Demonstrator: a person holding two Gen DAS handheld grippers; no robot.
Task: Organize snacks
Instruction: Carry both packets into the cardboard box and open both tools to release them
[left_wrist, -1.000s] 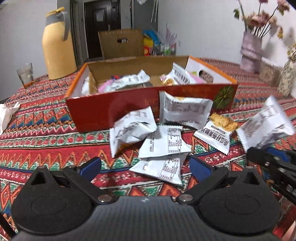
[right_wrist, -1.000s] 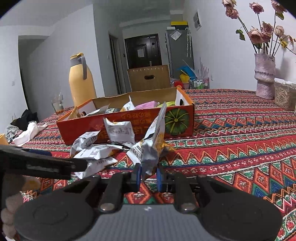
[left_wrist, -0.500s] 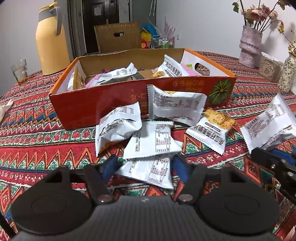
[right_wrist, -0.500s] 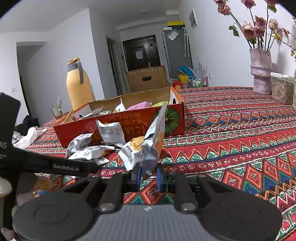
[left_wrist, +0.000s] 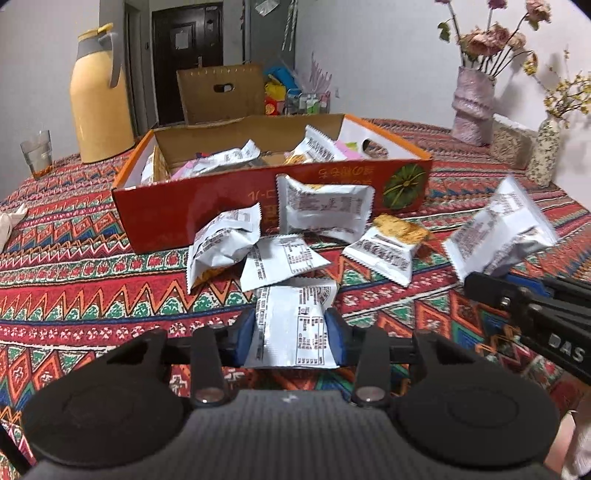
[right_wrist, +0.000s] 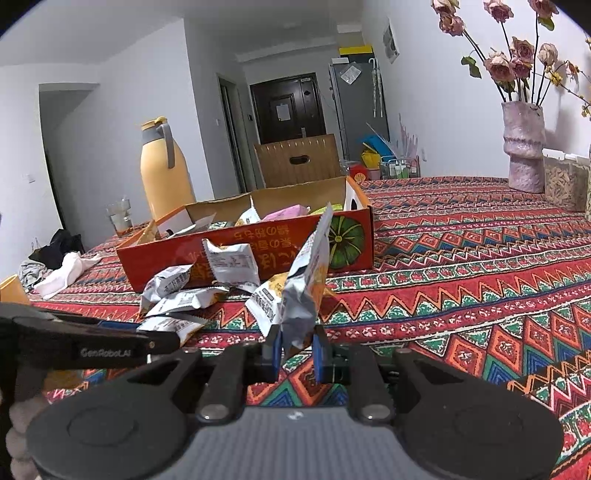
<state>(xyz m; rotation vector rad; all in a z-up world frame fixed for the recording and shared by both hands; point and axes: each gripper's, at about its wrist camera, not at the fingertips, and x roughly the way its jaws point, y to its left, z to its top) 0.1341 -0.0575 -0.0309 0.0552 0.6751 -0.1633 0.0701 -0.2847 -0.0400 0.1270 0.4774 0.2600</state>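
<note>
Snack packets (left_wrist: 321, 216): thin crinkled film, white, with a slight sheen; printed text panels. Open box (left_wrist: 207, 206): cardboard, glossy red printed outer wall, matt brown raw inner wall. Surface covering (right_wrist: 461, 280): woven cloth, matt, patterned in zigzag bands. Left tool (left_wrist: 291, 334): matt black plastic body, ribbed top plate, blue pads (left_wrist: 334, 334), bright metal pivot pins. Flask (right_wrist: 166, 173): smooth yellow plastic, slight gloss. Vase (right_wrist: 524, 147): rough, matt, ceramic-looking. Tumbler (left_wrist: 36, 153): clear glass.
</note>
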